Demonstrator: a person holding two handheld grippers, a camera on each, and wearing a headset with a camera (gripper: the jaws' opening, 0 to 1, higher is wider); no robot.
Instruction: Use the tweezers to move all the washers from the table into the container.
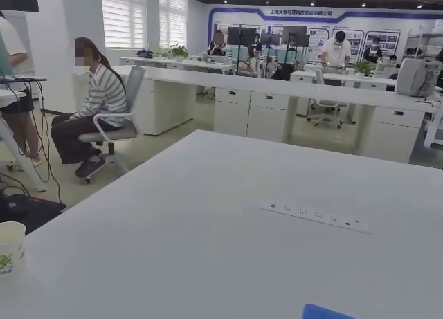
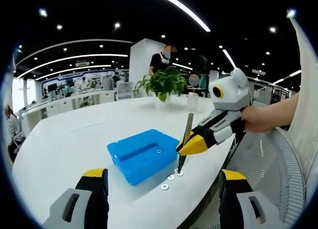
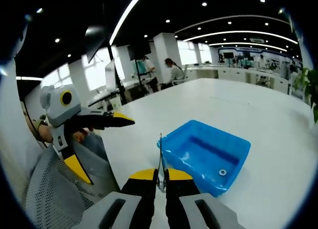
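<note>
Washers (image 2: 171,177): three on the table (image 2: 74,144), lower centre of the left gripper view, just beside the blue container (image 2: 141,157); one inside. Right gripper (image 2: 191,145) clenched on tweezers (image 2: 189,124), tips at a washer. Left gripper (image 2: 163,174) released, empty. Risk: an off-centre pinch could flick a washer off the near table edge.

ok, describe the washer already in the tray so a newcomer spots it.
On the white table sits a blue tray. Inside it lies the washer, a lone silver ring. The other washers lie on the table outside the tray.
</note>
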